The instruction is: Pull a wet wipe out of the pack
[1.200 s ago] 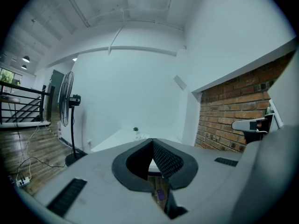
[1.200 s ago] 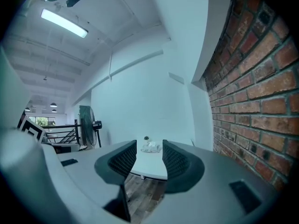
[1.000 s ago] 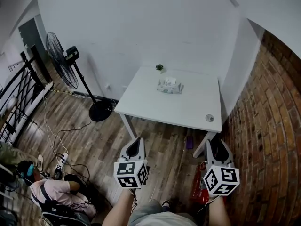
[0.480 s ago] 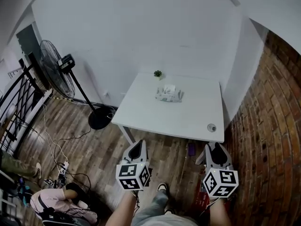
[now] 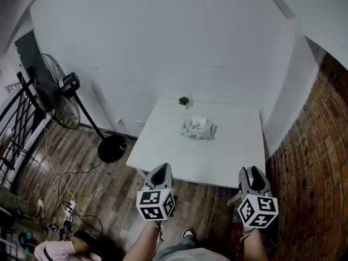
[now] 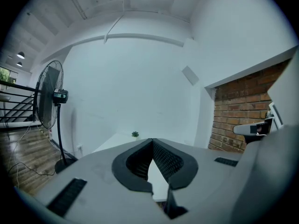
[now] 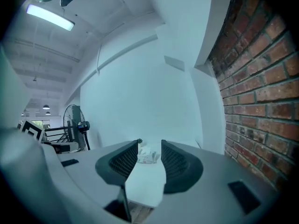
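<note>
The wet wipe pack [image 5: 199, 129] lies on the white table [image 5: 163, 151], toward its far side, with a white wipe sticking up from its top. Both grippers hang in front of the table's near edge, well short of the pack. My left gripper [image 5: 161, 168] has its jaws closed tip to tip with nothing in them [image 6: 152, 139]. My right gripper [image 5: 249, 171] stands open and empty [image 7: 149, 146]. In the right gripper view the pack [image 7: 148, 156] shows between the jaws, far off. The left gripper view hides the pack behind its jaws.
A small potted plant [image 5: 184, 100] stands at the table's far edge. A standing fan [image 5: 54, 94] and its round base [image 5: 112, 148] are left of the table. A brick wall [image 5: 315, 167] runs along the right. Cables and a power strip [image 5: 68, 211] lie on the wood floor.
The table and pack have come nearer and lower in the head view as the person steps forward. Both grippers keep their places in the frame. The person seated at lower left has slid almost out of view.
</note>
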The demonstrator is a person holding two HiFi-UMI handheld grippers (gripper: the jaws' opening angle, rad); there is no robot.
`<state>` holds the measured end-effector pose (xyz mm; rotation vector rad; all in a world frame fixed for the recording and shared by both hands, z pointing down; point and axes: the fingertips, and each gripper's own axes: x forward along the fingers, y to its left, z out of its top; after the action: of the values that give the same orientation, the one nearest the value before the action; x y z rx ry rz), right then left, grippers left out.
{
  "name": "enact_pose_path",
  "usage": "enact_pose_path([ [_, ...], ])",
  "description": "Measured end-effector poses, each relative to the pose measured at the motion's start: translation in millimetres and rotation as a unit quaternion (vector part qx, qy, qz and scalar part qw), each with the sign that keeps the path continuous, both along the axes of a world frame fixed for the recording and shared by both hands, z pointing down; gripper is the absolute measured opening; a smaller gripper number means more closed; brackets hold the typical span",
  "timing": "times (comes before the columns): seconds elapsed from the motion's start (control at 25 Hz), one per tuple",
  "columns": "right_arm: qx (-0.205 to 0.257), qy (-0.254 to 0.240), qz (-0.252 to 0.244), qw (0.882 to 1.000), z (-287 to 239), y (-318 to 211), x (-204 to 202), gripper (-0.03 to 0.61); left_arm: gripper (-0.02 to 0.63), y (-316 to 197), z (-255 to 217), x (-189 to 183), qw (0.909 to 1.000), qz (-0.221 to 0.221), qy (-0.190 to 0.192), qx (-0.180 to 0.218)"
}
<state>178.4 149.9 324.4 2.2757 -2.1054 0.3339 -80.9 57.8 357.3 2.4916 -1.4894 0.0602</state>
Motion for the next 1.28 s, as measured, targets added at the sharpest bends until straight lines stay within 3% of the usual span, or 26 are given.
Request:
enact_pose_path([
  [0.28, -0.004, 0.004, 0.01, 1.0, 0.1, -57.5, -0.7, 0.139, 0.0, -64.9, 5.8, -6.2, 1.0, 0.002, 0.005, -0.004],
  [0.64, -0.037, -0.003, 0.013, 0.999, 21.8, -95.9, 7.2, 0.134, 0.0, -105.2, 29.8, 3.3, 0.9994, 0.008, 0.004, -0.033],
  [1.28, -0.039, -0.016, -0.037, 0.998, 23.5, -238.1, 63.3, 0.134, 0.0, -215.9, 27.8, 59.9, 0.9987, -0.027, -0.014, -0.041],
])
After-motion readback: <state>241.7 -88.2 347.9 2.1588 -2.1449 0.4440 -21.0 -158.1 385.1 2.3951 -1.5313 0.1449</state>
